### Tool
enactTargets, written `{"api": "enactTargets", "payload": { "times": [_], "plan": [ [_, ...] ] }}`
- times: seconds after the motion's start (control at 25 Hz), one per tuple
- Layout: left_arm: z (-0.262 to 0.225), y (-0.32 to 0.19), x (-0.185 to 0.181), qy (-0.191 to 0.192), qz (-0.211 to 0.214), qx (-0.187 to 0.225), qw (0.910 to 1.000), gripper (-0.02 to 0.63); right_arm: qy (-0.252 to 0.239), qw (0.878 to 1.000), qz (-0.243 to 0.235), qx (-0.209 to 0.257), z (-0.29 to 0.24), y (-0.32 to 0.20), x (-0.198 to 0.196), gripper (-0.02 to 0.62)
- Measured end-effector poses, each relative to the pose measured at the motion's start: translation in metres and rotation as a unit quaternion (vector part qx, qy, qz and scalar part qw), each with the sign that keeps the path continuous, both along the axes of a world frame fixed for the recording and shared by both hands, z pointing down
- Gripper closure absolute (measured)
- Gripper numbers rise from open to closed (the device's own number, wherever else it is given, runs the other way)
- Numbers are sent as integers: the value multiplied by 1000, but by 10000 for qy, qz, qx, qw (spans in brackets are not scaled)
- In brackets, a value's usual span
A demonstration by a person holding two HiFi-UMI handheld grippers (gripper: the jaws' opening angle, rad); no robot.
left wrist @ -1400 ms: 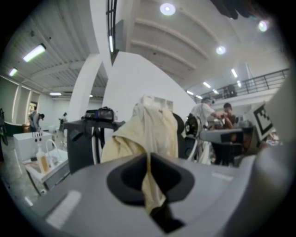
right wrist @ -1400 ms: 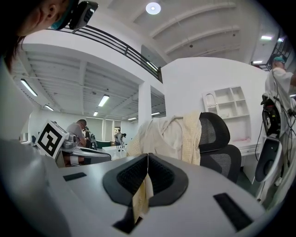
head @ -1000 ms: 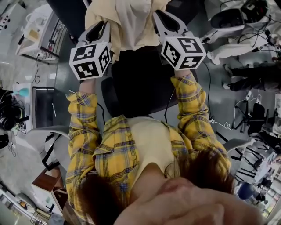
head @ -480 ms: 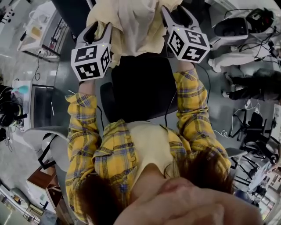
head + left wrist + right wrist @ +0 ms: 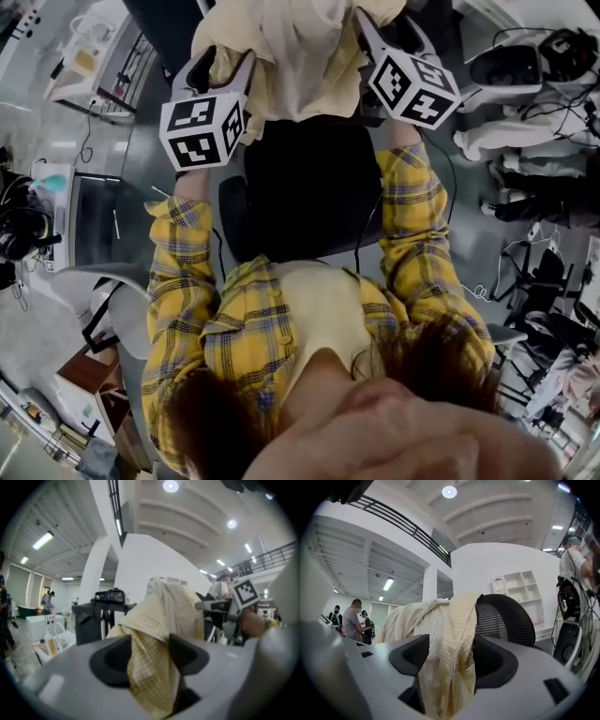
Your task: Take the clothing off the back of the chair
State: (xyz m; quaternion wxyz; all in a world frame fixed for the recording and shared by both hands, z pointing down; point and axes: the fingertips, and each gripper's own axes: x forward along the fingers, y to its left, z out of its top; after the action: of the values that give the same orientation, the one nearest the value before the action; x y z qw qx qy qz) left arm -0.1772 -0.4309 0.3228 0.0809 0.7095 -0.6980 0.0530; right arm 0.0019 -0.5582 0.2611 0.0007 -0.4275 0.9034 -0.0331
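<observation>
Garment (image 5: 291, 56): one piece, draped over the top edge of the backrest (image 5: 506, 616) of the office chair (image 5: 300, 187); not lifted off.
- Outer cloth is pale yellow with a fine woven check, soft and hanging in loose vertical folds.
- A plain cream layer shows beside it. I cannot tell whether this is a lining or the reverse side.
- In the right gripper view the cloth covers the left part of the backrest, and the right part is bare.

Office chair: one.
- The backrest is black open mesh in a rounded frame.
- The seat is black, matte and broad, seen from above in the head view.

Left gripper (image 5: 223, 64): at the garment's left edge.
- The body is smooth grey plastic.
- It has two black, scooped pads (image 5: 112, 660).
- The jaws have just been opening and now stand wide apart.
- A fold of the checked cloth hangs loose between them, not pinched.

Right gripper (image 5: 389, 23): at the garment's right edge, beside the backrest's top.
- Same build, with two black pads (image 5: 410, 656).
- The jaws have also just been opening and are spread wide.
- A strip of yellow check and cream cloth hangs between them, unclamped.

Marker cubes (image 5: 202, 131): two, one per gripper, white with black square patterns on each visible face.

Sleeves (image 5: 183, 272): two, in yellow plaid flannel with blue-grey lines, one reaching to each gripper.

Count: 1 garment, 1 chair, 2 grippers, 4 pads, 2 cubes.
</observation>
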Motion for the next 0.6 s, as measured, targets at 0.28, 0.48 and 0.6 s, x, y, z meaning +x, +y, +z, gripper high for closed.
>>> {"api": "enactTargets", "payload": {
  "times": [0.28,0.48,0.6],
  "plan": [
    [13,-6,-6,81,-40,-123,9999,350,-9,9994,-323,-110,3,2,-26,331],
    [15,-7,-4,101,3,-155,9998,350,149,9987,-475,-63,6,5,-41,331],
    [15,-5,-3,103,56,-147,9998,350,37,9974,-719,-65,3,13,-53,331]
  ]
}}
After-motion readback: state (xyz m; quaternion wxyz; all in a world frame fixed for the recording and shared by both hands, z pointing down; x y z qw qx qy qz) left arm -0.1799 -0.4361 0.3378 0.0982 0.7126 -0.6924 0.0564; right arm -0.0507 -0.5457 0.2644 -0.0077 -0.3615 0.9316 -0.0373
